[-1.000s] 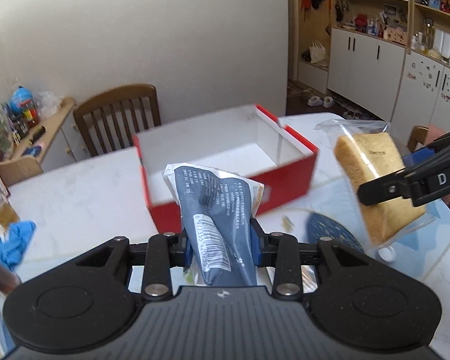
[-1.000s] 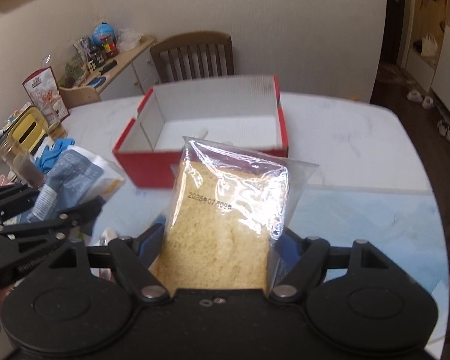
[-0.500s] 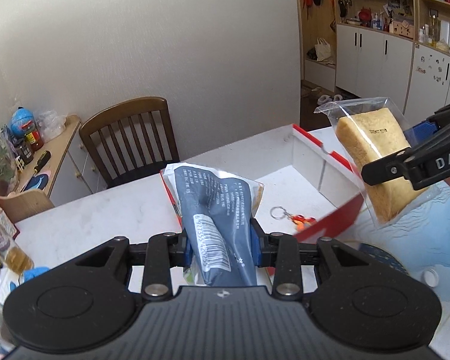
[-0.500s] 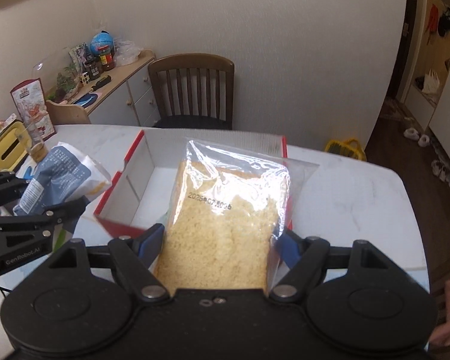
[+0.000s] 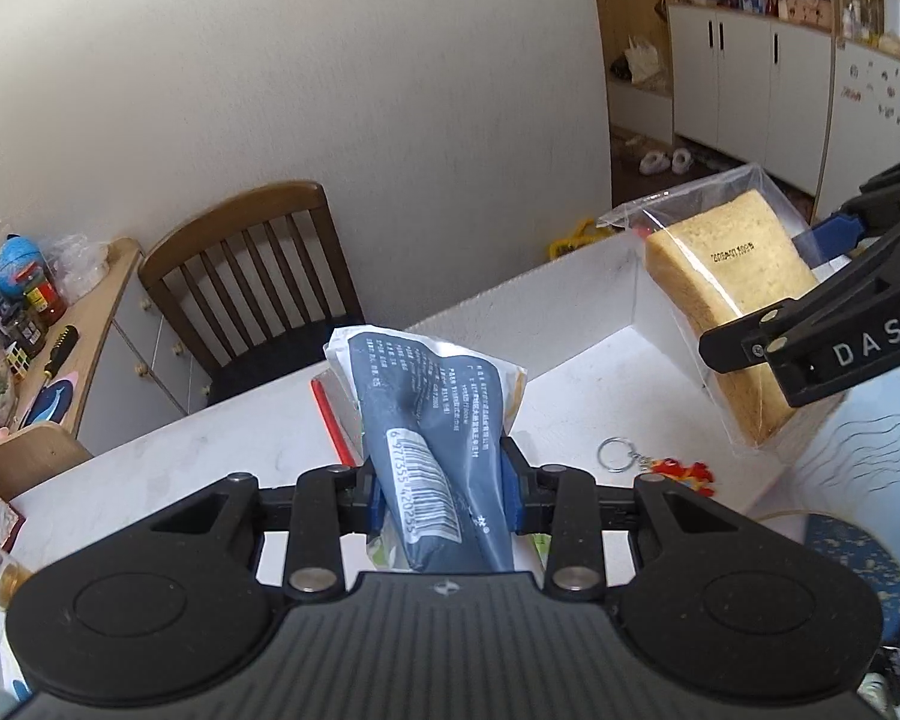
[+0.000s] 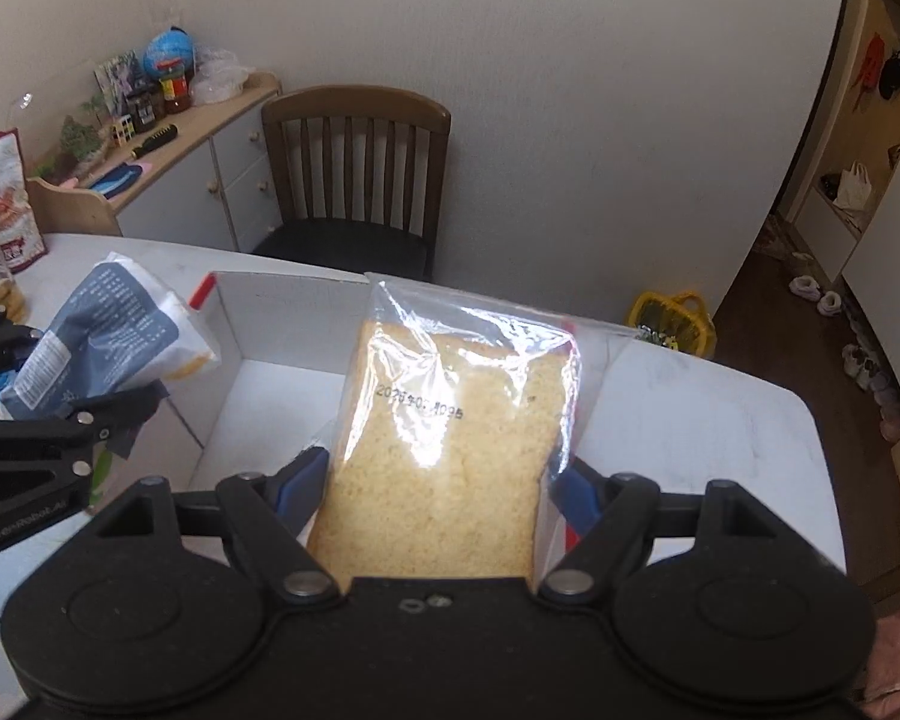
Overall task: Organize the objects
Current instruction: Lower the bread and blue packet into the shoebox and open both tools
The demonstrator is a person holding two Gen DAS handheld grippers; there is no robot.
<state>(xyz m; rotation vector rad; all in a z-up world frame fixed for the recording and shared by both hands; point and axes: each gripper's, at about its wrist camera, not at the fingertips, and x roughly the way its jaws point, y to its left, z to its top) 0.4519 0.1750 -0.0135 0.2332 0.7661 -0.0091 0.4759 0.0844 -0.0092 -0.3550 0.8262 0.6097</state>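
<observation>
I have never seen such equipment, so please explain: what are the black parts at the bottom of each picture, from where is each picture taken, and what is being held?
There is no robot here. A person holds a two-finger tool in each hand, and each tool carries a camera looking forward along its fingers. The black shape at the bottom of each picture is that tool's own body.

The left tool is shut on a blue packet. The right tool is shut on a slice of bread in a clear bag. Each tool also shows at the edge of the other's picture.

Both are above a red box, white inside, on a white table. A keyring lies in the box. A chair stands behind.
</observation>
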